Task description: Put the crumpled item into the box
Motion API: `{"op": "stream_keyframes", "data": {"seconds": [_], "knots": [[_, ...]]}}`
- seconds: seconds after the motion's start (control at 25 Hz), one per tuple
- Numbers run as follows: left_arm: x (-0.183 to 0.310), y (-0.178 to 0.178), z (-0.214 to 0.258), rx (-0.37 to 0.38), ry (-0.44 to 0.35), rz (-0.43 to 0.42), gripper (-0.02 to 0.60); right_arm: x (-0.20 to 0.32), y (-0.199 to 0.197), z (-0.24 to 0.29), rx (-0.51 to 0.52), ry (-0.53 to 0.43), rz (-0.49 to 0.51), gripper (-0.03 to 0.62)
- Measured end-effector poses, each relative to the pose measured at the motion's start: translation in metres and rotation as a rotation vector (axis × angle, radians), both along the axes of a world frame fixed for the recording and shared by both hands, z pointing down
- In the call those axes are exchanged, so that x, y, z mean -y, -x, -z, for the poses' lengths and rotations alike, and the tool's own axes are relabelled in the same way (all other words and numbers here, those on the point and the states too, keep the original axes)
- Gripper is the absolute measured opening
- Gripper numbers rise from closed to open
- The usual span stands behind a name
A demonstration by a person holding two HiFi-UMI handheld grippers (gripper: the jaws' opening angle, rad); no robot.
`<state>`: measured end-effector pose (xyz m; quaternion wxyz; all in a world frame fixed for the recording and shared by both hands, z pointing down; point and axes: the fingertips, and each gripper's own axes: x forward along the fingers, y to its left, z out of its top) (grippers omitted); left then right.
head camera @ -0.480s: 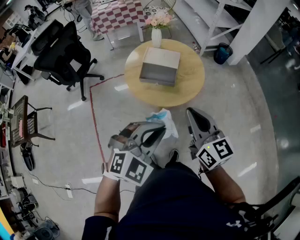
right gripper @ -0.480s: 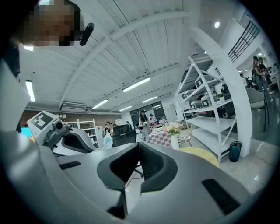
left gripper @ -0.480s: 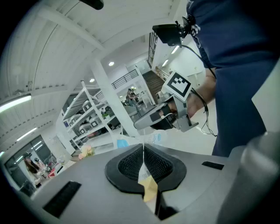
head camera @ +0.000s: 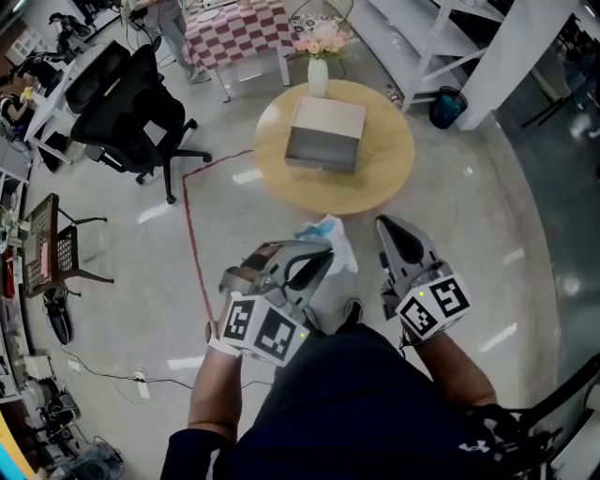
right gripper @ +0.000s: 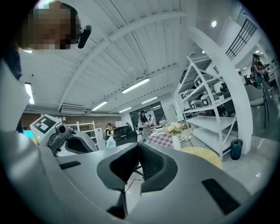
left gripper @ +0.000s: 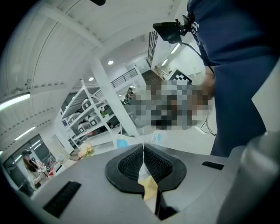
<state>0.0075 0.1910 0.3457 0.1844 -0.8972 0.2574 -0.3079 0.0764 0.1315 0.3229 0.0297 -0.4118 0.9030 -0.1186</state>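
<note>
A crumpled white and blue item (head camera: 328, 238) hangs from the tips of my left gripper (head camera: 317, 257), which is shut on it above the floor. In the left gripper view the pads (left gripper: 131, 164) pinch a thin white and yellowish fold (left gripper: 147, 180), and the rest of the crumpled item (left gripper: 154, 138) bulges beyond the left gripper (left gripper: 143, 147). The open grey box (head camera: 324, 134) sits on a round wooden table (head camera: 375, 173) some way ahead. My right gripper (head camera: 398, 234) is alongside, jaws together and empty; the right gripper (right gripper: 138, 146) points level towards the table (right gripper: 210, 156).
A white vase of flowers (head camera: 318, 73) stands behind the box. A black office chair (head camera: 131, 112) and desks are at the left, a checkered table (head camera: 234, 28) at the back, white shelving (head camera: 441, 37) and a dark bin (head camera: 447, 106) at the right. Red tape (head camera: 192, 244) crosses the floor.
</note>
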Motion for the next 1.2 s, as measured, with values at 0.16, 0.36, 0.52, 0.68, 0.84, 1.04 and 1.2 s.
{"op": "stream_keyframes", "data": {"seconds": [0.16, 0.36, 0.52, 0.68, 0.84, 1.04, 1.2], "knots": [[-0.001, 0.013, -0.001, -0.015, 0.009, -0.005, 0.021, -0.002, 0.012, -0.001, -0.007, -0.002, -0.014, 0.012], [-0.002, 0.029, -0.003, -0.038, 0.018, -0.032, 0.021, -0.003, 0.028, -0.003, -0.027, 0.006, -0.045, 0.012], [-0.004, 0.044, -0.005, -0.050, 0.005, -0.060, 0.021, -0.007, 0.036, -0.004, -0.028, 0.008, -0.089, 0.012], [0.002, 0.061, -0.007, -0.061, -0.012, -0.060, 0.021, -0.006, 0.047, -0.007, -0.018, 0.008, -0.120, 0.011], [0.003, 0.061, -0.005, -0.059, -0.016, -0.084, 0.021, -0.005, 0.052, -0.006, -0.006, 0.008, -0.135, 0.012], [0.011, 0.061, -0.008, -0.050, -0.004, -0.092, 0.021, 0.005, 0.053, -0.010, 0.005, 0.017, -0.138, 0.012], [0.025, 0.059, -0.011, -0.033, 0.008, -0.077, 0.021, 0.022, 0.053, -0.017, 0.020, 0.036, -0.124, 0.012]]}}
